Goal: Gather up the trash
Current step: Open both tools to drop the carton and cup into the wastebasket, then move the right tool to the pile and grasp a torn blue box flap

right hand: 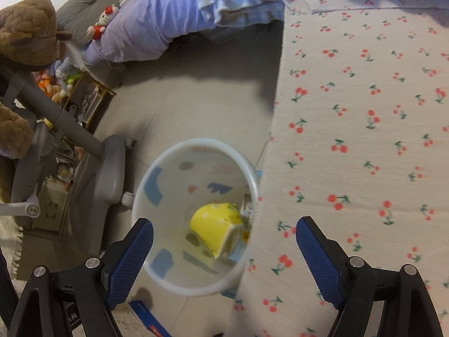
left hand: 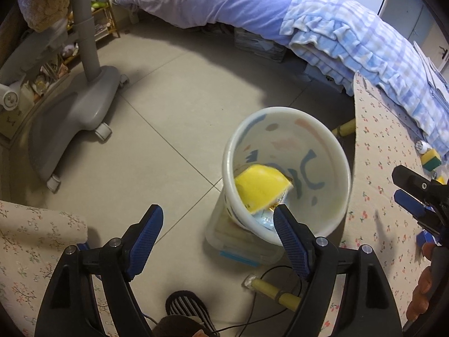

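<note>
Here, a big bed point(left hand: 213, 2) with a purple sheet fills the back of the room. In front of it, a table with a cherry cloth point(right hand: 364, 140) stands beside a white bin point(left hand: 286, 174) on the floor. Inside the bin lies a yellow packet point(left hand: 259, 188) on top of other trash. The left gripper point(left hand: 216, 224) is wide open above the bin and holds nothing. The right gripper point(right hand: 224, 236) is wide open and empty too.
</note>
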